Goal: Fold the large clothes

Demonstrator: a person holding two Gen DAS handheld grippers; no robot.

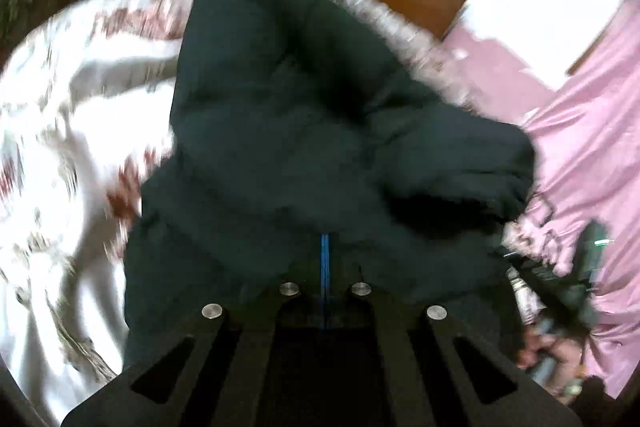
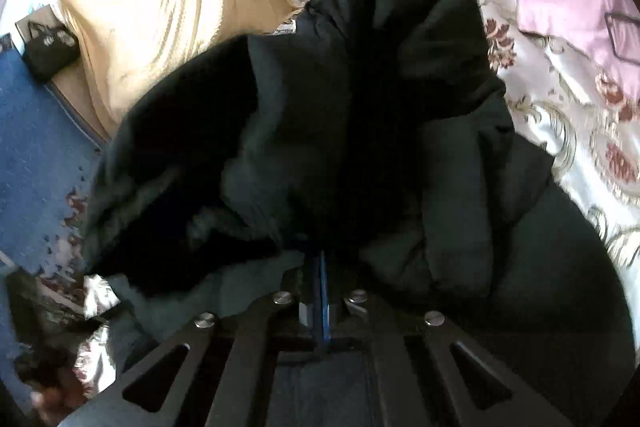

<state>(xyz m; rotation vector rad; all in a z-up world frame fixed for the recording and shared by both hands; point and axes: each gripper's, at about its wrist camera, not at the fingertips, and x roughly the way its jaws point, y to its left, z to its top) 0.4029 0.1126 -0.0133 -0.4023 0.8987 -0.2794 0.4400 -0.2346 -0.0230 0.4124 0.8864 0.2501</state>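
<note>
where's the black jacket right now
The black jacket fills the middle of both wrist views, bunched on the floral bedspread, with the pink sheet to its right.

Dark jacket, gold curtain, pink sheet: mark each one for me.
dark jacket (image 2: 460, 211), right wrist view, on a puffy quilted panel right of the middle.
gold curtain (image 2: 160, 7), right wrist view, on its draped folds at upper left.
pink sheet (image 1: 592, 147), left wrist view, on the smooth stretch at right.

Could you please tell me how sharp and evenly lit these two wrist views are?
Left wrist view: the floral bedspread is motion-smeared and blown out white. Right wrist view: sharper, but the dark jacket falls into near-black shadow, losing fold detail.
</note>
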